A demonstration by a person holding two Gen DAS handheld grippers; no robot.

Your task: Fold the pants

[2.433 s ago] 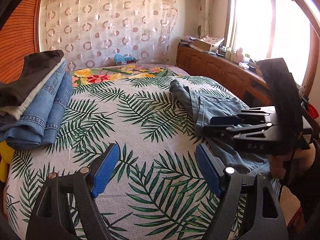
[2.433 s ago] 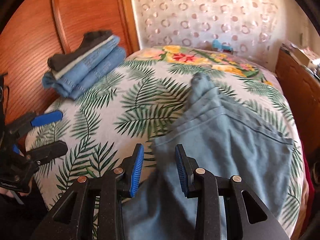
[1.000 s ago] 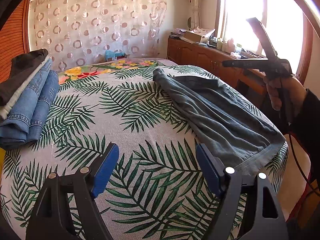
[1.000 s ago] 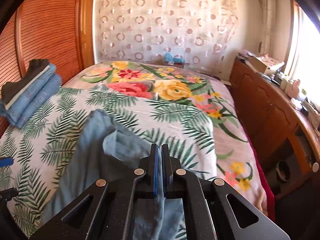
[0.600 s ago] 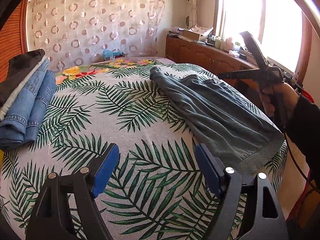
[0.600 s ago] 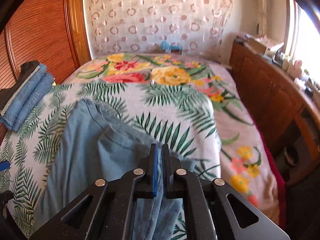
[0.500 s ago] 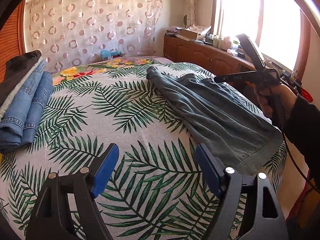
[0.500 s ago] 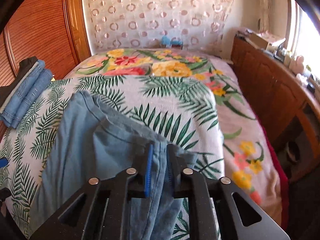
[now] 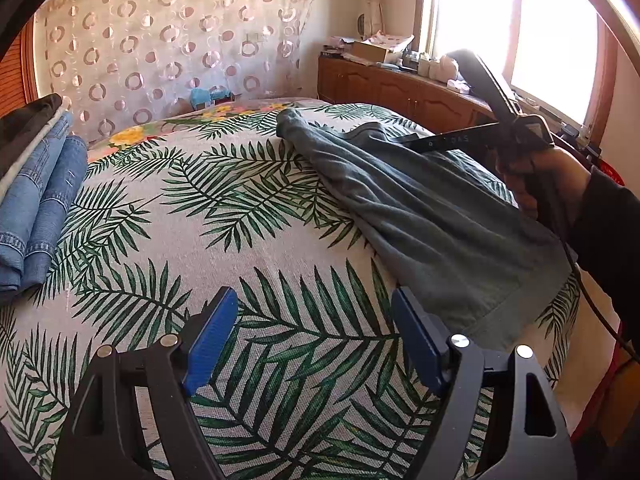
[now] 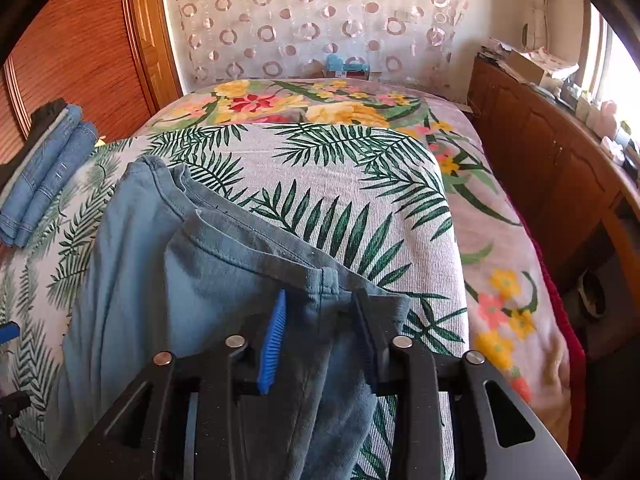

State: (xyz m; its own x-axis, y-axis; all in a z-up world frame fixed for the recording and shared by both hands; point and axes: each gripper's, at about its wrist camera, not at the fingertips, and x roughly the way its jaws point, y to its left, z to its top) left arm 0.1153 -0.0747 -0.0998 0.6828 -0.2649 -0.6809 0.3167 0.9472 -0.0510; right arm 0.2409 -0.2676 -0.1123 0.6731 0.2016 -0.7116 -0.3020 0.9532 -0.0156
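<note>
Grey-blue pants lie stretched along the right side of the bed, folded lengthwise. In the right wrist view the pants fill the lower left. My right gripper is open, its jaws on either side of a fold of the pants at their near right edge, no longer clamping it. It also shows in the left wrist view, held by a hand over the pants. My left gripper is open and empty above the leaf-print bedspread, to the left of the pants' hem.
A stack of folded jeans lies at the bed's left edge by the wooden wall; it also shows in the right wrist view. A wooden cabinet with clutter runs along the right side under the window. A curtain hangs behind the bed.
My right gripper carried the pants' edge over and laid it down, then opened from shut and released the fabric. The left gripper stayed open and nearly still.
</note>
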